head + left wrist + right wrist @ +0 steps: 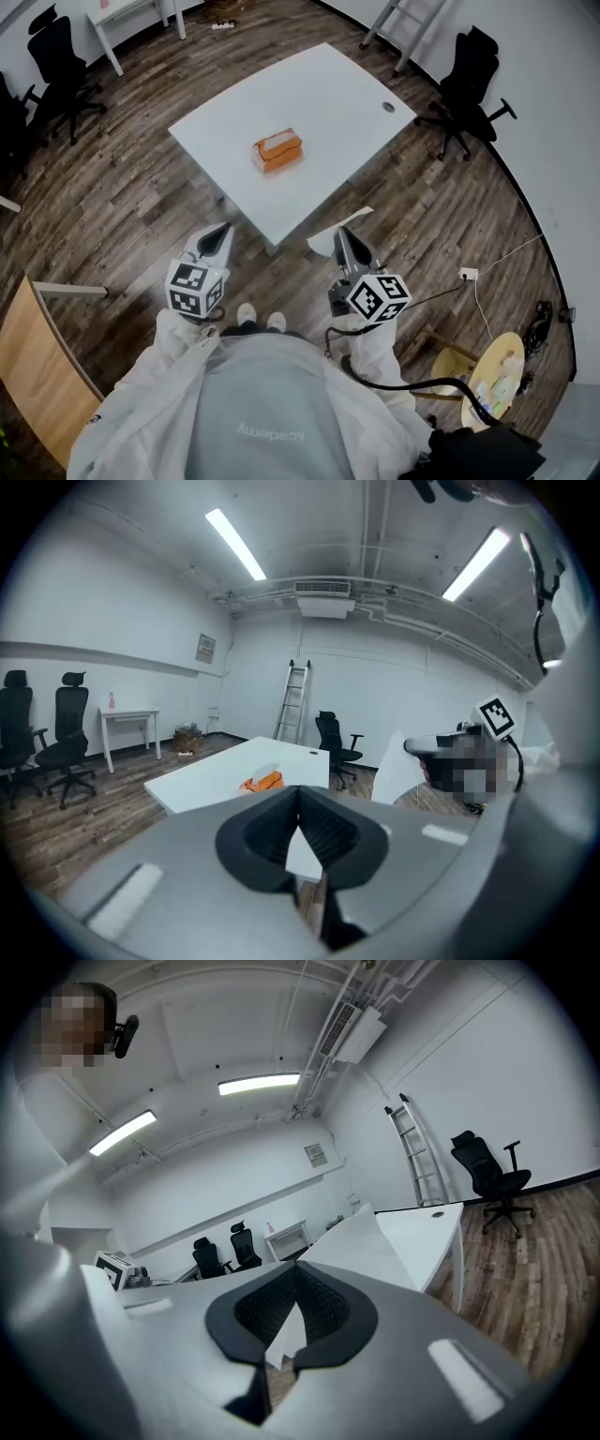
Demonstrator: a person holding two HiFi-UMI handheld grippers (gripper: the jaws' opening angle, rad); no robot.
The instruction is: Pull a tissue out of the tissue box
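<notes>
Down at the left, the left gripper (223,232) hangs over the wood floor (122,192), its jaws closed together with nothing between them. Further ahead, well apart from both grippers, the orange tissue box (277,151) sits on the white table (328,84). Rightward, the right gripper (345,234) has its jaws pinched on a white tissue (326,240) near the table's front edge

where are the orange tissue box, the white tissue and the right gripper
orange cardboard tissue box (277,151), head view, its top face
white paper tissue (366,1251), right gripper view, sheet's middle
right gripper (343,232), head view, between its fingers
</notes>
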